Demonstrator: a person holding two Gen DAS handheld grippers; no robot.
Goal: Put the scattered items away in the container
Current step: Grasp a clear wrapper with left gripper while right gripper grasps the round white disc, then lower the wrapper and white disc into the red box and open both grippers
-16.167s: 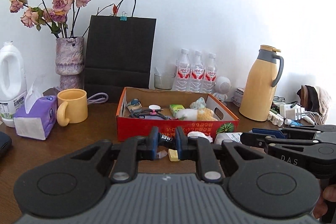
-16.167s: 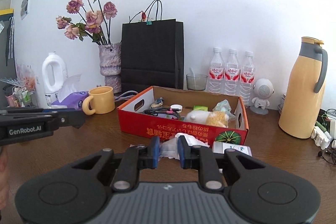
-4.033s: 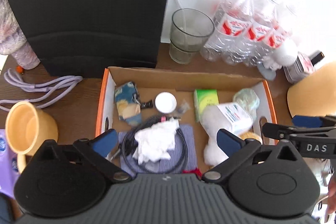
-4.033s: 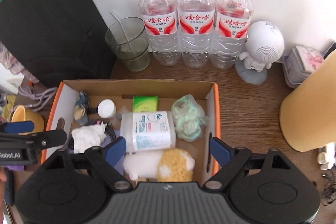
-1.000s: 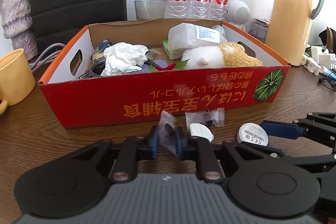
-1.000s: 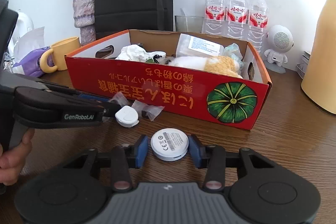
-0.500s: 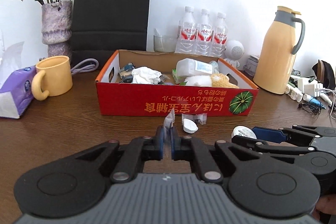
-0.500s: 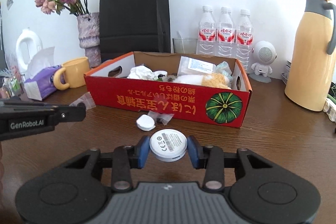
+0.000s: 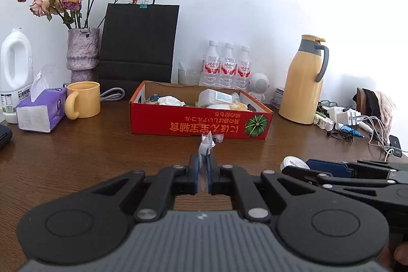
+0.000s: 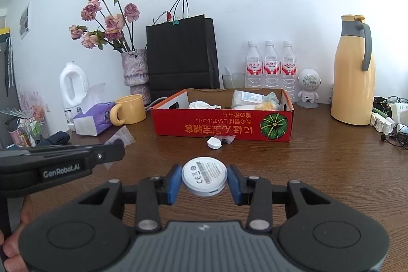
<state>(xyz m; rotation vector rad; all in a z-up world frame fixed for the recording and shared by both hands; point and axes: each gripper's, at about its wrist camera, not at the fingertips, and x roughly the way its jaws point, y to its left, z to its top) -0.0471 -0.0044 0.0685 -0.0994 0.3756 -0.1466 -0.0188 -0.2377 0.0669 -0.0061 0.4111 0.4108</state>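
A red cardboard box [image 9: 199, 122] [image 10: 221, 125] stands mid-table, holding crumpled tissue, a wipes pack, a plush toy and other bits. Well back from it, my left gripper [image 9: 202, 166] is shut on a clear plastic packet [image 9: 207, 145]; the right wrist view shows that packet [image 10: 122, 138] sticking out at the left. My right gripper [image 10: 204, 182] is shut on a white round disc [image 10: 204, 173], held off the table. A small white piece [image 10: 214, 142] and another clear packet [image 10: 228, 139] lie on the wood by the box's front wall.
Left of the box are a yellow mug [image 9: 84, 100], a purple tissue pack [image 9: 40, 114], a white jug [image 9: 15, 73] and a vase of dried roses [image 9: 83, 52]. Behind it stand a black bag [image 9: 139, 42] and water bottles [image 9: 228, 66]. A yellow thermos [image 9: 303, 83] and cables [image 9: 357, 124] fill the right.
Both grippers have drawn back from the box and risen, carrying the packet and the disc off the table. The box now looks smaller and farther away.
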